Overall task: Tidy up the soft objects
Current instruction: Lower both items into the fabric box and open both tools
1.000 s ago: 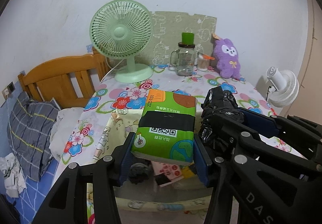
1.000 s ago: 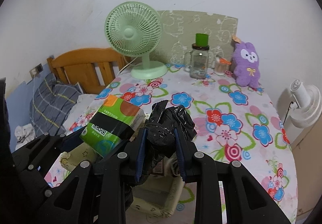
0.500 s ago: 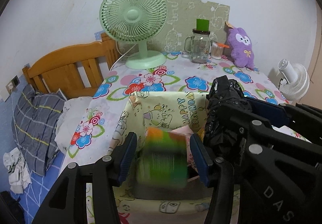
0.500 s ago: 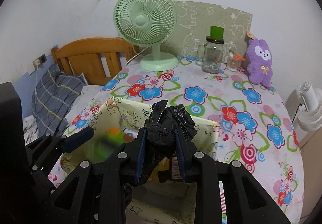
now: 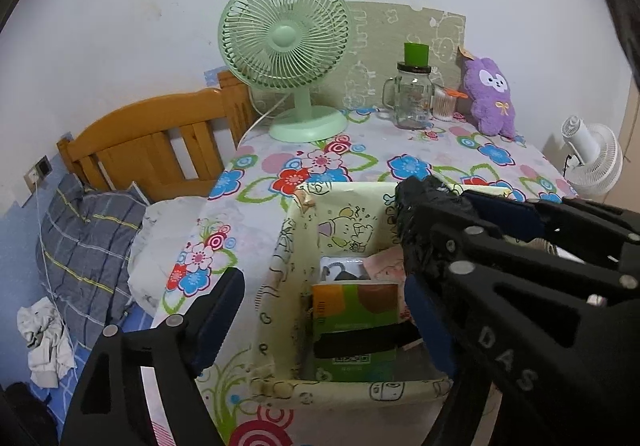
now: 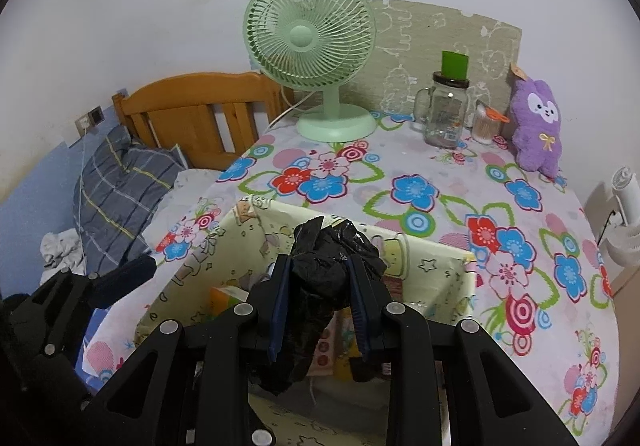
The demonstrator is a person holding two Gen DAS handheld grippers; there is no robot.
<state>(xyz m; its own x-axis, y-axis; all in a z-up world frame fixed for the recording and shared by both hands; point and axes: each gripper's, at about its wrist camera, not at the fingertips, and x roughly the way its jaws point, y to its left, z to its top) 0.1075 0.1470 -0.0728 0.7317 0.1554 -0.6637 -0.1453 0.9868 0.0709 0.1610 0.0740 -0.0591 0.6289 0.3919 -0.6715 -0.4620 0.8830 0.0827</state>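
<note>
- We carry the left gripper (image 5: pixel 320 310) above the yellow fabric bin (image 5: pixel 280 278), its jaws opening with nothing pinched between them; the green tissue pack (image 5: pixel 354 330) lies below in the bin, clear of both pads.
- We judge the pack sits there because the bin is where the soft things are being gathered (it rests among other packets).
- Our right gripper (image 6: pixel 320 302) hovers over the same bin, jaws pinching the crumpled black plastic bag (image 6: pixel 328 266), probably so it can go in too.
- The bin stands at the near edge of the counter (image 6: pixel 440 197), handy for both hands.
- The purple plush toy (image 6: pixel 536 125) leans by the wall, well apart from the bin, beside the glass jar (image 6: pixel 444 113).
- The right gripper hides much of the bin's inside, and we cannot make out the packets under the bag.
- The bin's near wall is cut off behind the gripper bodies.
</note>
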